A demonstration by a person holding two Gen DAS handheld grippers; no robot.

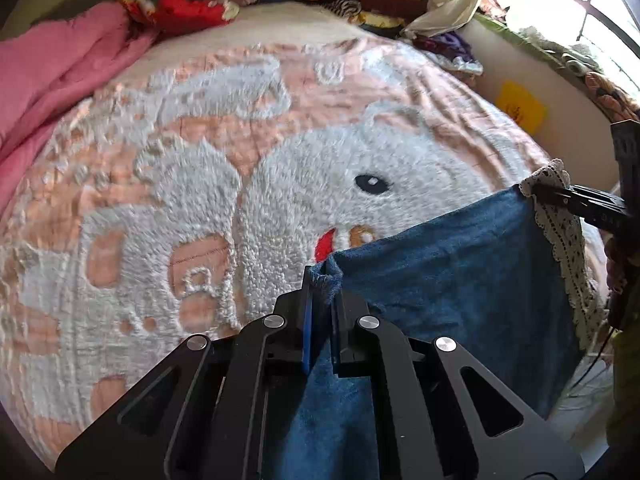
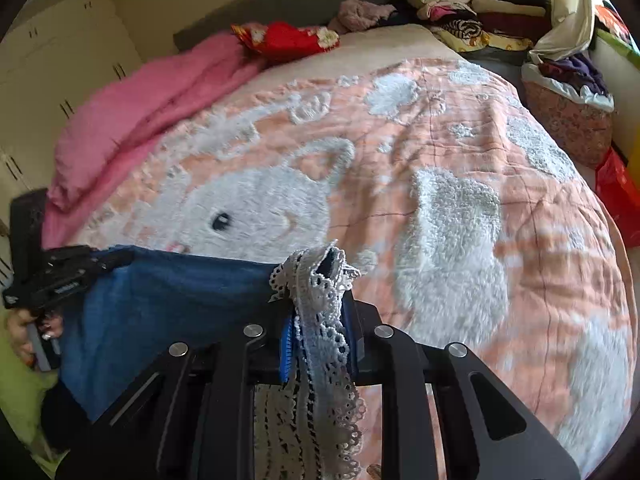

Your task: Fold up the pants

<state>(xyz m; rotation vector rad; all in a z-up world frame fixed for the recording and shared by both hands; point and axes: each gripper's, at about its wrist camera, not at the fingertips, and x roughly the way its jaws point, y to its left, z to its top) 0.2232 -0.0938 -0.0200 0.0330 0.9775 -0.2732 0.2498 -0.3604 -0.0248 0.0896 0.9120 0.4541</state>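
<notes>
Blue denim pants (image 1: pixel 460 280) with a white lace trim (image 1: pixel 560 248) hang stretched between my two grippers above the bed's peach blanket with a white rabbit pattern (image 1: pixel 200 160). My left gripper (image 1: pixel 324 288) is shut on one blue corner of the fabric. At the right edge of that view, my right gripper (image 1: pixel 560 196) pinches the lace corner. In the right wrist view, the right gripper (image 2: pixel 320 292) is shut on the bunched lace trim (image 2: pixel 320 320), and the pants (image 2: pixel 172 300) run left to the left gripper (image 2: pixel 108 260), held by a hand (image 2: pixel 24 328).
A pink quilt (image 2: pixel 140 120) lies along the blanket's (image 2: pixel 440 200) left side, with a red cloth (image 2: pixel 288 38) at its head. Stacks of folded clothes (image 2: pixel 480 0) fill the far right corner. A red bag (image 2: pixel 616 196) and a wall with a yellow note (image 1: pixel 520 106) border the right.
</notes>
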